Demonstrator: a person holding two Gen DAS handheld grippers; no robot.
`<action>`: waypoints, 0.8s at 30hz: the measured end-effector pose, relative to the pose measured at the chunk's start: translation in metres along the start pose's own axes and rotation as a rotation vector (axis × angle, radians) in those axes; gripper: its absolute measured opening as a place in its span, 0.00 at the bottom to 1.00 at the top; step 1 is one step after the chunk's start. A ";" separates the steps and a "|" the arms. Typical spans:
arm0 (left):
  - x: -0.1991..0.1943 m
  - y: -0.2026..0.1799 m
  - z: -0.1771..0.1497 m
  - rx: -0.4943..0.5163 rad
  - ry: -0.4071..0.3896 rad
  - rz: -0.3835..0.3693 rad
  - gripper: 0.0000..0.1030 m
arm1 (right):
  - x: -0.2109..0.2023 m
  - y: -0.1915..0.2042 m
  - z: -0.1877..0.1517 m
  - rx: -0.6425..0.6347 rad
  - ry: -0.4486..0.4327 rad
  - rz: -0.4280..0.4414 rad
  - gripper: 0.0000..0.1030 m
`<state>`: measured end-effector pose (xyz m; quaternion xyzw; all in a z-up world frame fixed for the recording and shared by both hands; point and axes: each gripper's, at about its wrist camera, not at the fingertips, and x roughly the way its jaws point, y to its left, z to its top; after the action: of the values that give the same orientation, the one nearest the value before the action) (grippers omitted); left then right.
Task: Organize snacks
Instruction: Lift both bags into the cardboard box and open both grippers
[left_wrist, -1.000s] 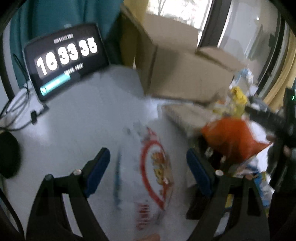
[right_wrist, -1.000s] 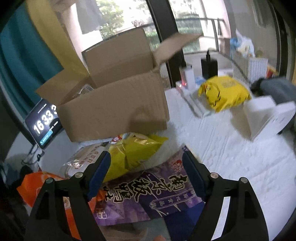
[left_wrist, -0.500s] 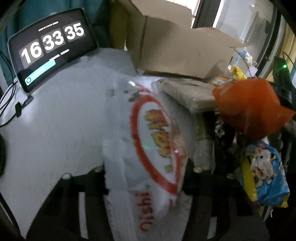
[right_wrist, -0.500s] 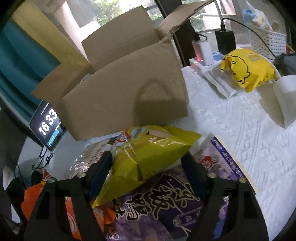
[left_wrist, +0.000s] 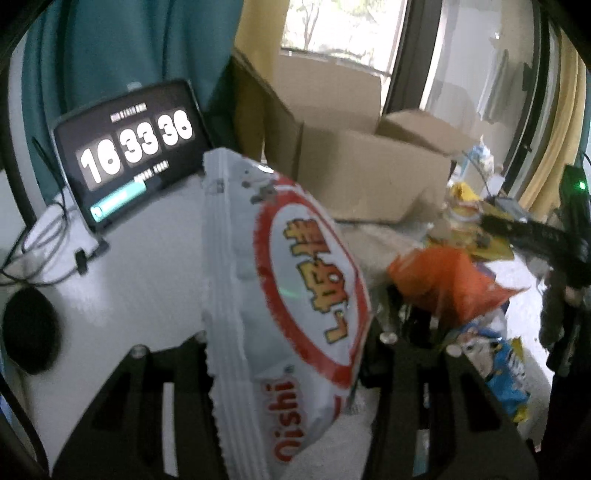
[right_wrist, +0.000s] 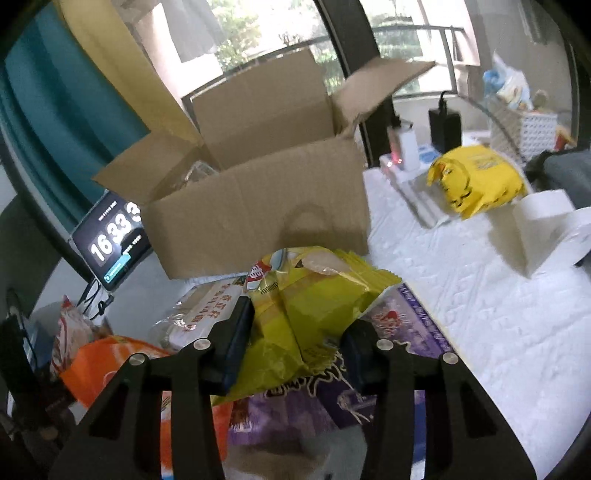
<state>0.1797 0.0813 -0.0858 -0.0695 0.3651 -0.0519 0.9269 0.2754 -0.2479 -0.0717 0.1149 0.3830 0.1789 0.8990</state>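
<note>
My left tongs (left_wrist: 288, 332) pinch the white bag (left_wrist: 280, 295); my right (right_wrist: 295, 332) are closing on the yellow bag (right_wrist: 310, 299), both raised toward the box (right_wrist: 258, 206) at twelve o'clock.

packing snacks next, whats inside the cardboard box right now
Through the cardboard box's open top, something clear and crinkly shows at its left end; the front wall hides the rest of the inside.

Box (right_wrist: 258, 206): centre of table (right_wrist: 480, 314), flaps up.
Clock tablet (right_wrist: 110, 243): left of box, leaning upright.
Snack pile (right_wrist: 369, 369): before box.
Bag in right gripper (right_wrist: 295, 347): atop pile.
Bag in left gripper (left_wrist: 288, 332): left of pile.
Paper roll (right_wrist: 546, 229): right, well apart.
</note>
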 end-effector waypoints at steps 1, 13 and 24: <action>-0.004 -0.001 0.003 0.001 -0.016 0.000 0.46 | -0.005 0.001 0.001 0.002 -0.010 0.002 0.46; -0.025 -0.043 0.063 0.115 -0.191 -0.050 0.46 | -0.060 0.006 0.023 -0.060 -0.145 0.008 0.46; -0.007 -0.073 0.119 0.215 -0.283 -0.078 0.46 | -0.071 0.017 0.063 -0.127 -0.249 0.012 0.46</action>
<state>0.2522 0.0208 0.0173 0.0095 0.2206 -0.1163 0.9684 0.2717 -0.2659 0.0232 0.0815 0.2557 0.1923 0.9439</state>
